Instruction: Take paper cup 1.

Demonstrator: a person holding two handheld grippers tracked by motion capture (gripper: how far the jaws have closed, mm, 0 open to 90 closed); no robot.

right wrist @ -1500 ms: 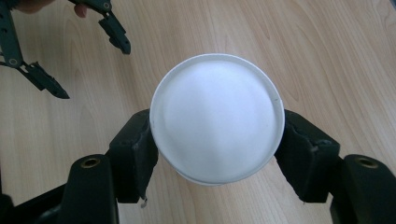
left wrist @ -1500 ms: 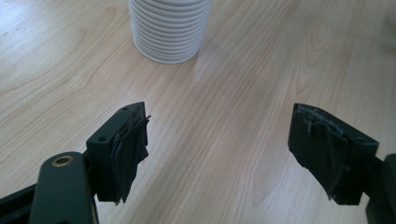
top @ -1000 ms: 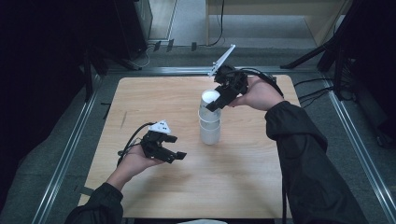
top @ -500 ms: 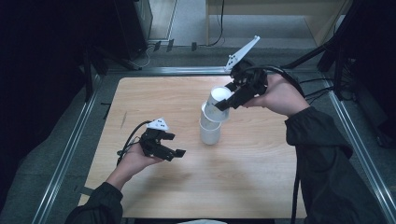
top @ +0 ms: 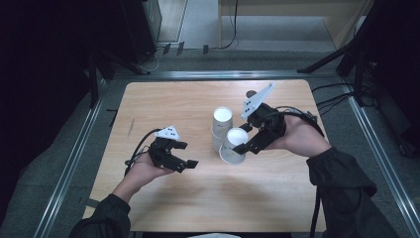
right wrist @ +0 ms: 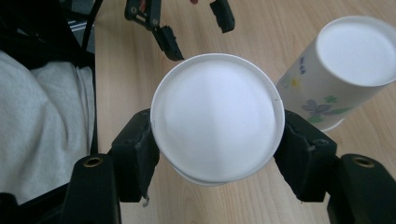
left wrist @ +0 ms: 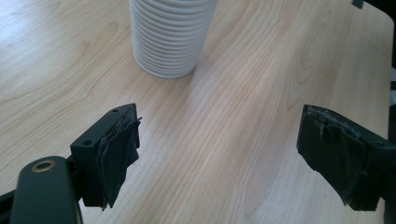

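A stack of upside-down white paper cups [top: 221, 124] stands mid-table; it rises ahead of my left gripper [left wrist: 170, 37] and carries a flower print [right wrist: 343, 70]. My right gripper [top: 242, 141] is shut on a single upside-down cup [top: 234, 145], tilted and held just in front of and right of the stack. In the right gripper view the cup's round base [right wrist: 217, 116] sits between both pads [right wrist: 140, 144]. My left gripper [top: 187, 154] rests low at the table's left front. Its jaws have just been opening and stand wide with nothing between them [left wrist: 219, 154].
The wooden table [top: 163, 99] is ringed by metal rails [top: 69, 163]. Cables [top: 332, 99] trail off the right edge. The left gripper [right wrist: 196, 23] is seen beyond the held cup, and pale cloth [right wrist: 42, 121] lies at that view's left.
The right gripper has taken one cup off the top of the stack, swung it right, then brought it down toward the person beside the stack. The left gripper's jaws have spread wider.
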